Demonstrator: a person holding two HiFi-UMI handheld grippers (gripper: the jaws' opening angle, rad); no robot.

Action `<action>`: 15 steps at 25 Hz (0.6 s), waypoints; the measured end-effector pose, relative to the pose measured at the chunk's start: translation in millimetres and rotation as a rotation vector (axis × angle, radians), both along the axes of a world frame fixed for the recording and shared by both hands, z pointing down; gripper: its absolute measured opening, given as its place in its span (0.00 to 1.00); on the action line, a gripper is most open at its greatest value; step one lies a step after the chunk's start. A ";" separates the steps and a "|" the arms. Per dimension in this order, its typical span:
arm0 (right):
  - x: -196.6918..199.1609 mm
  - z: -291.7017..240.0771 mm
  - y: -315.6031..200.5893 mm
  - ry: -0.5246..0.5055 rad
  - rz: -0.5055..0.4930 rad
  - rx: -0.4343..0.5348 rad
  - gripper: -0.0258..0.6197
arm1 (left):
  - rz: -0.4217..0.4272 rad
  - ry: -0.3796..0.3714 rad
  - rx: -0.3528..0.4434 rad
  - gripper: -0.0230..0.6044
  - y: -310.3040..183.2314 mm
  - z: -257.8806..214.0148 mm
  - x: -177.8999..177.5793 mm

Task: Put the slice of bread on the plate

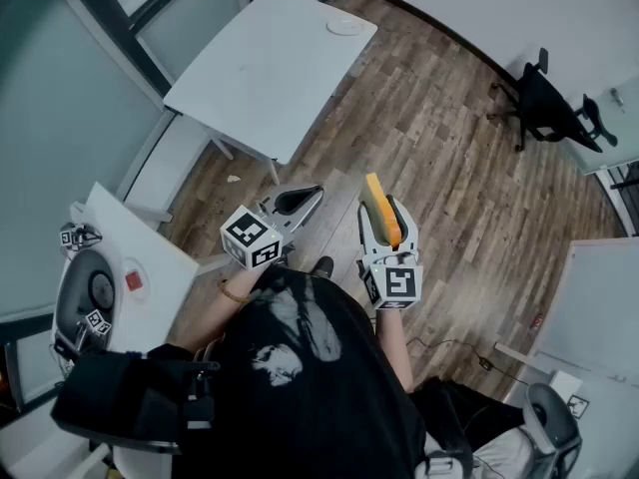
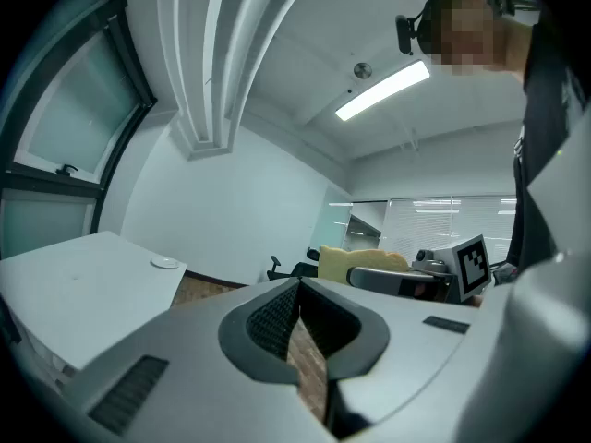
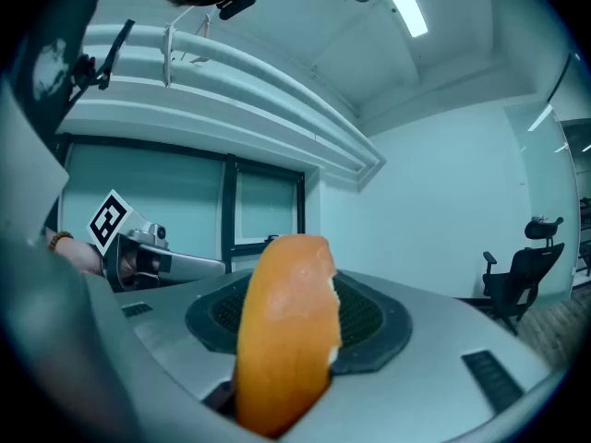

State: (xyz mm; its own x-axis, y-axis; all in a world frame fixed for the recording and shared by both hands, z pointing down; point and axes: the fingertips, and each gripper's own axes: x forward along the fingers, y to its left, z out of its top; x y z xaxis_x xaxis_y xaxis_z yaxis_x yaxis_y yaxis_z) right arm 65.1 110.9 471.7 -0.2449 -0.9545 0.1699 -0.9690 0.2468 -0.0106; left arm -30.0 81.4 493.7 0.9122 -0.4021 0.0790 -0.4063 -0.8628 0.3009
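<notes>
While the right gripper (image 1: 384,214) clamps the slice of bread (image 1: 377,196), the plate (image 1: 344,26) lies bare.
Jaws of the left gripper (image 1: 314,194) are closed, empty; carrying and placing remain.

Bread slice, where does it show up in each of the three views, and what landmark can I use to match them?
Head view: bread just right of centre, standing on edge in the right gripper.
Left gripper view: right of centre, its pale face showing, beyond the jaws.
Right gripper view: low centre, crust edge-on, between the jaws.
Shared landmark: black chair.
</notes>
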 end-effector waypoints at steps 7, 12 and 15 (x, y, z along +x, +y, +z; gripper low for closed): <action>-7.4 4.8 -2.9 -0.005 -0.001 -0.017 0.37 | -0.004 -0.006 -0.008 0.04 -0.3 1.9 -7.6; -19.1 12.7 -9.3 -0.029 -0.005 -0.036 0.37 | -0.002 -0.012 -0.021 0.04 -6.1 6.5 -18.6; -26.1 19.4 -14.7 -0.082 -0.013 -0.039 0.37 | 0.004 -0.005 -0.026 0.05 -13.6 7.8 -26.2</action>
